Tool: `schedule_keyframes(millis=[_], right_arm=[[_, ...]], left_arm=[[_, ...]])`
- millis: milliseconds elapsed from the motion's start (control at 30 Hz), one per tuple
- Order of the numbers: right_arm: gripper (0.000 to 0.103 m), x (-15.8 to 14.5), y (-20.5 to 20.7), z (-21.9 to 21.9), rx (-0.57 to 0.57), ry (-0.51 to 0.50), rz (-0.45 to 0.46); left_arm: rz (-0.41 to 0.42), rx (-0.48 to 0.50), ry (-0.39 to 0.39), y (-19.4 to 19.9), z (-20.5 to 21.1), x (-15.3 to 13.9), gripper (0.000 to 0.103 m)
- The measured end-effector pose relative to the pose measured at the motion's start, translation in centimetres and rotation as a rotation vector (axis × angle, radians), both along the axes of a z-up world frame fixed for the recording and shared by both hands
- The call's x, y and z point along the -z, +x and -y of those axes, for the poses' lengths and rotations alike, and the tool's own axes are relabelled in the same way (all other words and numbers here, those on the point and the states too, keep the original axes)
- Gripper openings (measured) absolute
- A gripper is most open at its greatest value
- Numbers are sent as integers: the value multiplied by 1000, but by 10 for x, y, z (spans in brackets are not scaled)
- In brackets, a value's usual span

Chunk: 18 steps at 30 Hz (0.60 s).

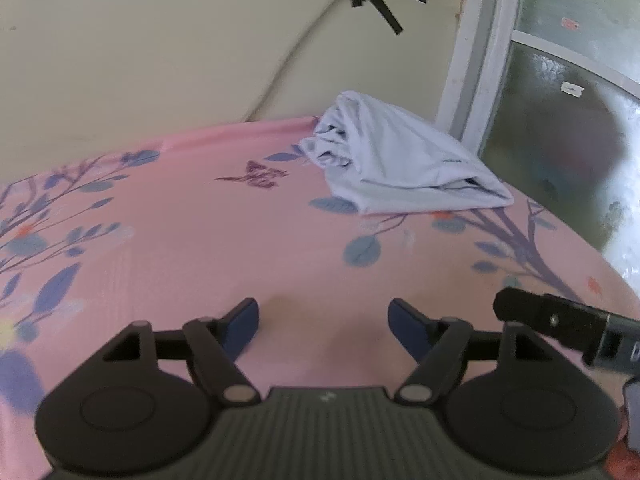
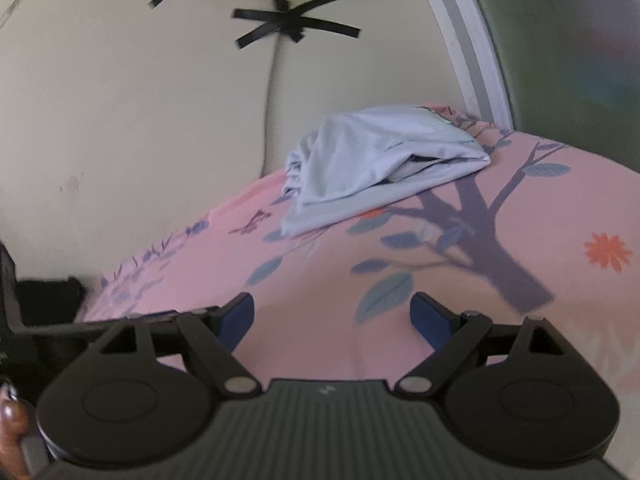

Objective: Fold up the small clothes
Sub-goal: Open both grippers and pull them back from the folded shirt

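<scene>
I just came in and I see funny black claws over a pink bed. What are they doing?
A person holds a claw-like gripper in each hand to fold small clothes. Right now both the left gripper and the right gripper are open and empty above the pink flowery sheet. A pale blue garment lies bundled and loosely folded further back, near the cream wall and the window frame. Neither gripper is touching it.

A pale lavender-white garment (image 1: 400, 160) lies folded in a rumpled bundle on the pink floral sheet (image 1: 200, 248).
</scene>
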State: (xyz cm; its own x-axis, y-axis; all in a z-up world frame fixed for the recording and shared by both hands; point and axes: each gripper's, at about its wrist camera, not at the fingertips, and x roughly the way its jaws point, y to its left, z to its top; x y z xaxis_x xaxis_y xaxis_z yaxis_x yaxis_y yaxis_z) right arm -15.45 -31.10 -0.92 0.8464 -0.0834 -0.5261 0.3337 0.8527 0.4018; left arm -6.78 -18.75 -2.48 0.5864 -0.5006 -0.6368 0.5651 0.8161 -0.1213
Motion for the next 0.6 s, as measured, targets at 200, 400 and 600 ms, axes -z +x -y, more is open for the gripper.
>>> schedule_keyframes(millis=[200, 400, 600], right_arm=[[97, 0, -18, -32, -21, -12, -6], [97, -2, -27, -47, 22, -28, -15], [97, -2, -38, -44, 195, -33, -17]], left_arm=[[34, -100, -19, -16, -32, -3, 84], [102, -126, -10, -25, -36, -10, 103], [98, -132, 39, -24, -38, -9, 103]])
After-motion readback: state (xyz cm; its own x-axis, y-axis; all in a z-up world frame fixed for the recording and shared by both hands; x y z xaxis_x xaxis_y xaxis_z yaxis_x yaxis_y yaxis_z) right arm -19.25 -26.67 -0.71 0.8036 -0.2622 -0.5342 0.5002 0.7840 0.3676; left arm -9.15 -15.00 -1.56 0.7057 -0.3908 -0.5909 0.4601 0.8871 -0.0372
